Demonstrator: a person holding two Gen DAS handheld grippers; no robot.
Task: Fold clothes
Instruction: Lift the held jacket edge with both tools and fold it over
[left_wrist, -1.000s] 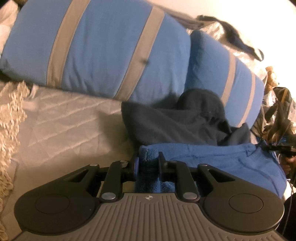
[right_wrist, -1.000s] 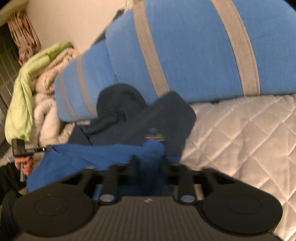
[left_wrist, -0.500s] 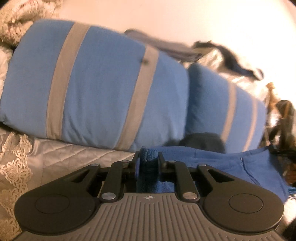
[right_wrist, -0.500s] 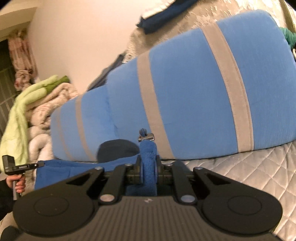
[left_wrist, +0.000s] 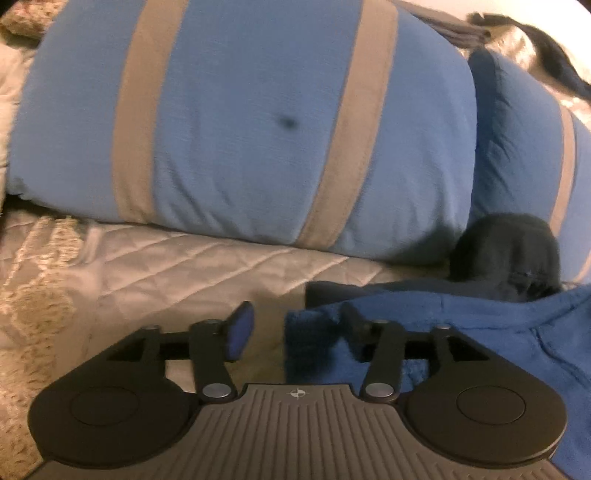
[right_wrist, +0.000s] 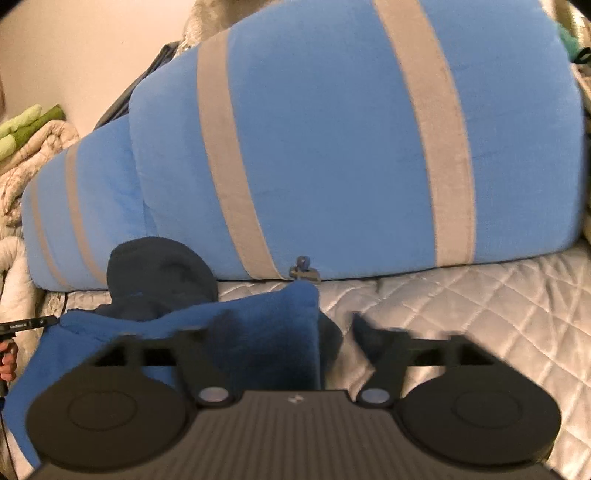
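Note:
A blue fleece garment (left_wrist: 480, 332) lies on the quilted bedcover, over a dark navy garment (left_wrist: 509, 254). My left gripper (left_wrist: 295, 325) is open; the fleece's left corner lies loose between its fingers, against the right one. In the right wrist view the same blue fleece (right_wrist: 229, 325) lies folded, its right corner with a metal zip pull (right_wrist: 304, 269) at the top. My right gripper (right_wrist: 291, 332) is open, with the fleece edge between its fingers. The navy garment (right_wrist: 159, 277) bulges behind the fleece.
Two big blue pillows with grey stripes (left_wrist: 240, 122) (right_wrist: 351, 140) lean close behind the clothes. The pale quilted bedcover (left_wrist: 166, 266) (right_wrist: 480, 306) spreads to both sides. Folded blankets (right_wrist: 29, 147) are stacked at far left. A hand holding a black tool (right_wrist: 14, 332) shows at the left edge.
Both grippers were shut on the blue fleece corners and held them up; now both have opened and the fleece lies folded down on the bed over the navy garment.

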